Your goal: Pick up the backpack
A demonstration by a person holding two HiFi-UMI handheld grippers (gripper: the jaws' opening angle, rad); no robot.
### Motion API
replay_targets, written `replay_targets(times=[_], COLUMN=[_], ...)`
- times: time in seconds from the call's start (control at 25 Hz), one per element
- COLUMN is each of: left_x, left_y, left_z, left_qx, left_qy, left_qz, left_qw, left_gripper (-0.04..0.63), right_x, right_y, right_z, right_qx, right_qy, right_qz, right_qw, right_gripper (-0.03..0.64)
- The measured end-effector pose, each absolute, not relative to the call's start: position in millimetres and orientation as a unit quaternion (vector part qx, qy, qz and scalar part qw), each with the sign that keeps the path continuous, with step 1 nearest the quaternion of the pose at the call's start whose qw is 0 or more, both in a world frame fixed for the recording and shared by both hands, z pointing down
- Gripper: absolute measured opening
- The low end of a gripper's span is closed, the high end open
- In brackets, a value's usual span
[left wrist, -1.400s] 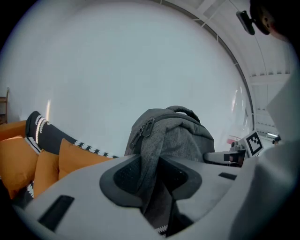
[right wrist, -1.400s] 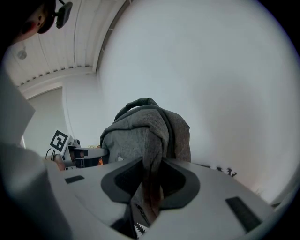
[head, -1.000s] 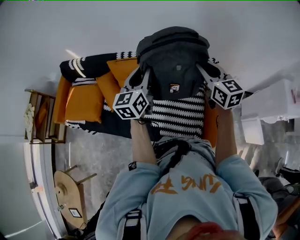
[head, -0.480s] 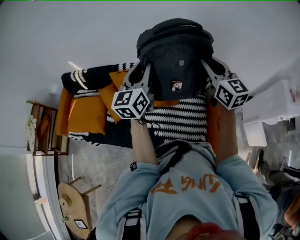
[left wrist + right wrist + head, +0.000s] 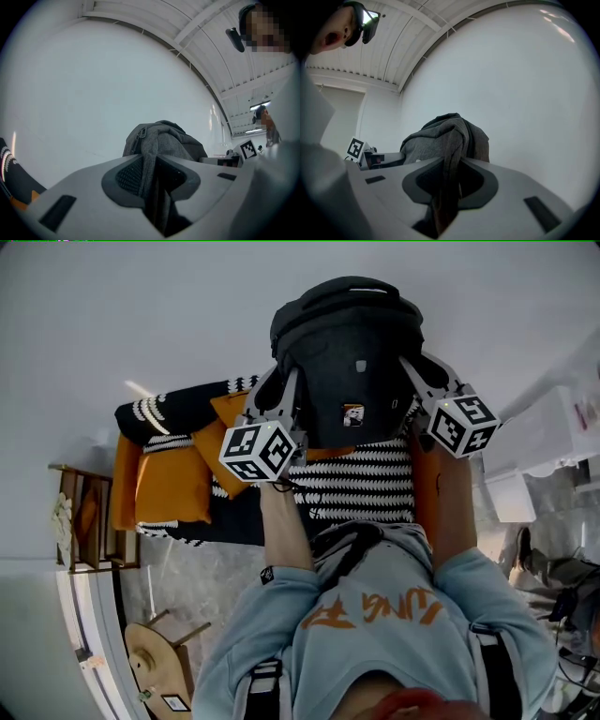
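Grey backpack (image 5: 347,352), contents hidden, pinched by left gripper (image 5: 151,174), right gripper (image 5: 449,180)

The backpack (image 5: 349,352) hangs between the left tool (image 5: 279,388) and right tool (image 5: 420,376), over the sofa (image 5: 361,488), cushions (image 5: 173,484) at its left.

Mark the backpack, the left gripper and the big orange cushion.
backpack (image 5: 352,362), head view, middle of its front panel.
left gripper (image 5: 151,174), left gripper view, between its jaws, which are shut on backpack fabric.
cushion (image 5: 173,486), head view, middle of its orange face.
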State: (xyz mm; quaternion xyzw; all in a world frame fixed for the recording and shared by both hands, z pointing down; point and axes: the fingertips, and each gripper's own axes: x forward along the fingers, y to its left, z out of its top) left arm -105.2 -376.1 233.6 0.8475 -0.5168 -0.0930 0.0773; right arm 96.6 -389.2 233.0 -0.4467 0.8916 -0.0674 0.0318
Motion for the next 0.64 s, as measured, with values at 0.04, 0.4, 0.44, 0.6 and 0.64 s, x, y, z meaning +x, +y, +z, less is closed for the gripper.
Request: replay_targets(times=[0.04, 0.4, 0.44, 0.6, 0.64], left_x=[-103.7, -113.1, -113.7, -117.6, -119.1], left_y=[-376.6, -374.3, -373.7, -371.6, -371.2], left_z=[233.6, 235.4, 235.7, 238.1, 238.3], left_qx=[0.848, 0.846, 0.846, 0.845, 0.844], left_qy=[-0.516, -0.518, -0.519, -0.521, -0.521], left_qz=[-0.094, -0.093, -0.093, -0.091, -0.091], left_qw=[0.077, 0.080, 0.080, 0.084, 0.085], left_gripper=[0.106, 0.106, 0.106, 0.106, 0.106], right_x=[98.0, 88.2, 87.5, 83.7, 82.1], right_y=[-389.4, -389.5, -389.4, -388.5, -388.4], right_z=[233.1, 237.0, 237.6, 240.1, 240.3], right_qx=[-0.448, -0.442, -0.441, -0.438, -0.437], right_qy=[0.891, 0.894, 0.894, 0.896, 0.896], right_qz=[-0.067, -0.070, -0.071, -0.074, -0.074], right_qw=[0.032, 0.024, 0.023, 0.019, 0.018], right_gripper=[0.094, 0.094, 0.093, 0.094, 0.094])
